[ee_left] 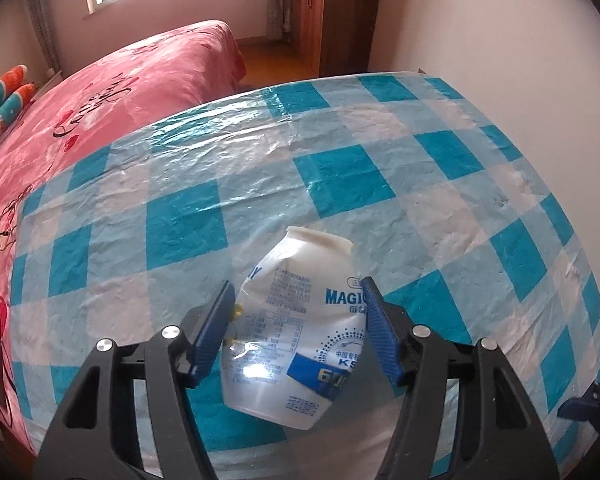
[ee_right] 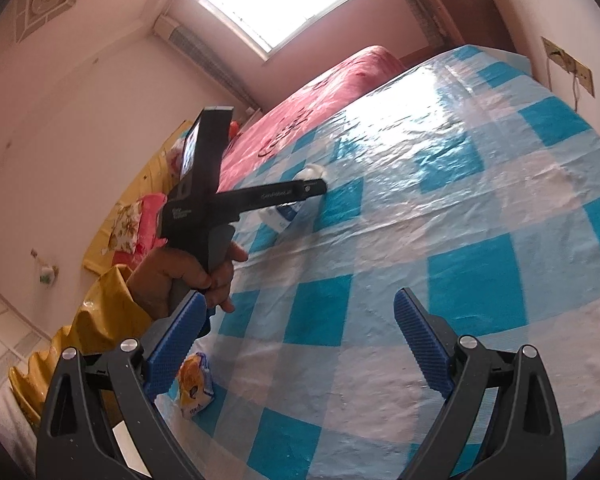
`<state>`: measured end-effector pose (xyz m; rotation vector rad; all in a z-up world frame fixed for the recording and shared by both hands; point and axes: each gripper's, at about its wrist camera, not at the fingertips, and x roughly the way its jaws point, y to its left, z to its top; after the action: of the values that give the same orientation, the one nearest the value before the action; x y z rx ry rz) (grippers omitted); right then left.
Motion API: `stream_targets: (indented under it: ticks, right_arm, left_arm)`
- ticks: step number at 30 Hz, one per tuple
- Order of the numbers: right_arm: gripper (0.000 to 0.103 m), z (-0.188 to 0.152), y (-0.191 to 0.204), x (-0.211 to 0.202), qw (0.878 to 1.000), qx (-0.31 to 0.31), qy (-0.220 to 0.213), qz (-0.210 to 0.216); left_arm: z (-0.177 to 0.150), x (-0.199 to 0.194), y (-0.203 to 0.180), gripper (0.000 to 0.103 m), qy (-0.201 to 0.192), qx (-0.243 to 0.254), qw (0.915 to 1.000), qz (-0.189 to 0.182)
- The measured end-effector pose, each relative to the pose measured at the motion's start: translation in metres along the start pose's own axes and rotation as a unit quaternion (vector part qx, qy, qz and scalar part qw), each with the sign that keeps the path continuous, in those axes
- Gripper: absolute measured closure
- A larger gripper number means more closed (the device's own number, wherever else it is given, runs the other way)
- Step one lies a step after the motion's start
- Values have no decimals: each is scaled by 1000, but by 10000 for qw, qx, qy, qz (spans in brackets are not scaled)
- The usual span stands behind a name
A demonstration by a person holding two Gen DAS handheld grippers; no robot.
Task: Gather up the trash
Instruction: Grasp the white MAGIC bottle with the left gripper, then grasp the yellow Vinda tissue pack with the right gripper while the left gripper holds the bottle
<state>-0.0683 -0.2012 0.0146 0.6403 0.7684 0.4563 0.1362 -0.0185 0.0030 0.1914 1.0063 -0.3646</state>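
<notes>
A white plastic drink bottle (ee_left: 300, 320) with a blue label lies on the blue-and-white checked tablecloth (ee_left: 340, 168), its neck pointing away from me. My left gripper (ee_left: 297, 284) straddles its body, and both blue pads touch its sides, so the grip is shut on it. In the right wrist view, a hand in a yellow sleeve (ee_right: 100, 320) holds the left gripper (ee_right: 320, 186) over the bottle (ee_right: 286, 212). My right gripper (ee_right: 300, 298) hovers open above the cloth with nothing between its fingers. An orange-and-white snack packet (ee_right: 196, 384) lies at the table's edge beside its left finger.
A bed with a pink cover (ee_left: 120, 92) runs along the table's left side. A wooden cupboard (ee_left: 332, 12) stands at the back, and a white wall (ee_left: 520, 40) borders the table's right. A blue pad tip (ee_left: 580, 404) shows at the lower right edge.
</notes>
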Motion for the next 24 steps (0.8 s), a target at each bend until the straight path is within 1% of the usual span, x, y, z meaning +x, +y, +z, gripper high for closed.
stream_targets:
  ticks: [7, 14, 20, 24]
  right_arm:
    - [9, -6, 17, 24, 9973, -423, 559, 204]
    - [9, -18, 41, 41, 9910, -942, 891, 325]
    - [9, -36, 73, 62, 9794, -1585, 1196, 360]
    - [9, -48, 92, 74, 9702, -2014, 1316, 283]
  left_arm:
    - [-16, -12, 8, 39, -69, -238, 9997, -18]
    - [-38, -40, 28, 39, -277, -474, 9985, -36]
    - [-62, -72, 52, 39, -509, -698, 9963, 15]
    - [-81, -90, 66, 39, -602, -819, 9948, 66]
